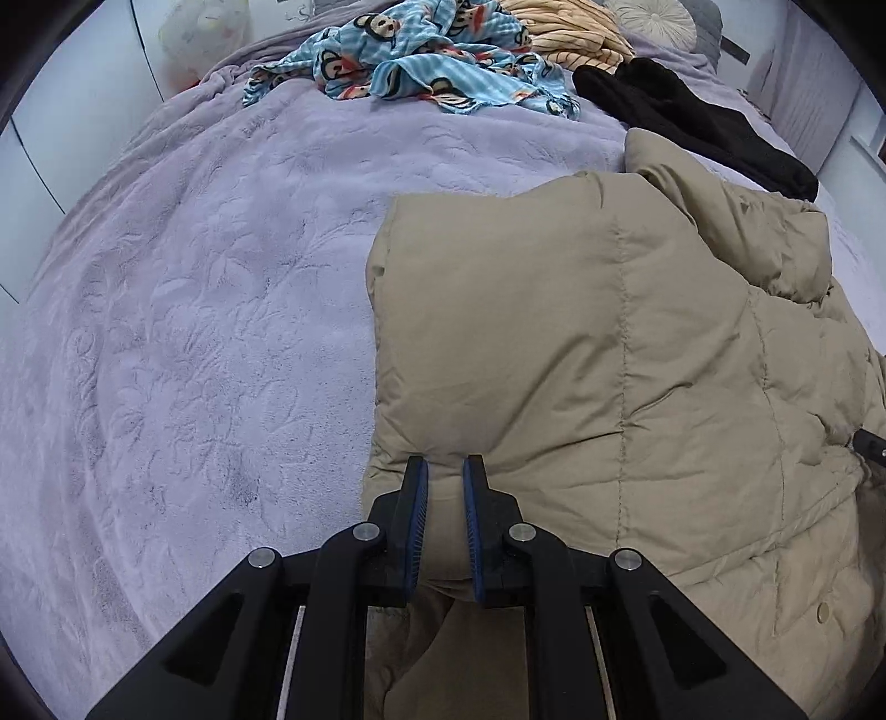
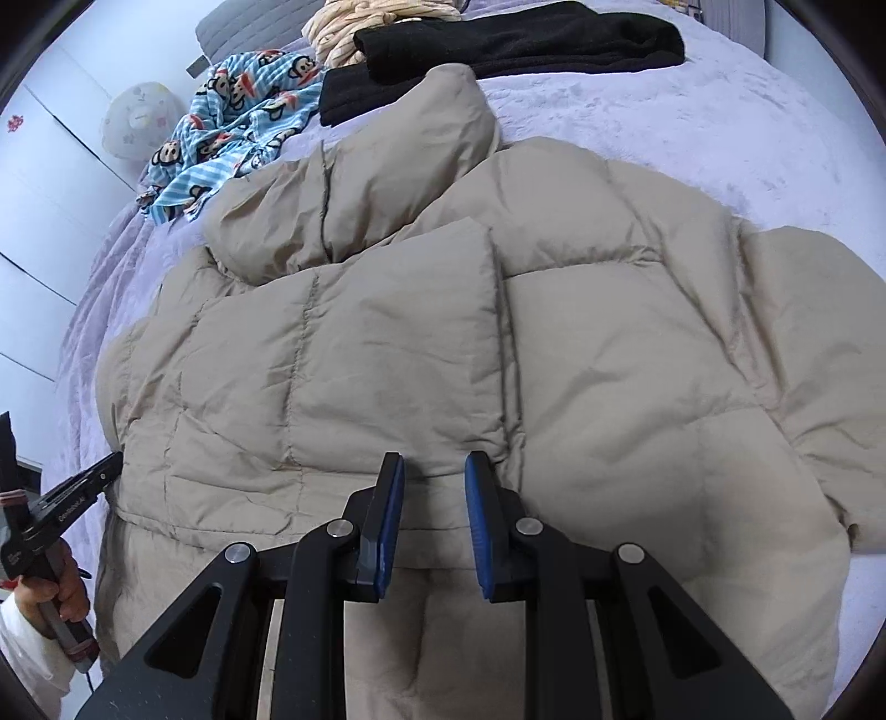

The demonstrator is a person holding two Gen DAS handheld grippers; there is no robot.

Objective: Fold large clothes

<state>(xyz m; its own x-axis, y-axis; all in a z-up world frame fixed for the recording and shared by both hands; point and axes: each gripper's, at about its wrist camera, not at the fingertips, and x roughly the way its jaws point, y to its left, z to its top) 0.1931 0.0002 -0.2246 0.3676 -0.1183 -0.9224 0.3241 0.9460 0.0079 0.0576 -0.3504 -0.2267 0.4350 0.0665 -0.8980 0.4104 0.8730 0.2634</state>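
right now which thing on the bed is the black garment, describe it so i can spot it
On the lilac bed cover, look past the beige puffer jacket toward the far end. The black garment lies flat there, the only dark piece, beside the blue monkey-print cloth.

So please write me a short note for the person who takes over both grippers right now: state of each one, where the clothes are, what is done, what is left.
Left gripper: shut on the near-left hem of the beige jacket.
Right gripper: pinching the near hem further right.
Jacket lies on the purple blanket, collar away from you.
Done: one panel seems folded over the middle.
Left: finish folding the jacket. The blue monkey-print cloth, black garment and yellow striped cloth wait at the far end.
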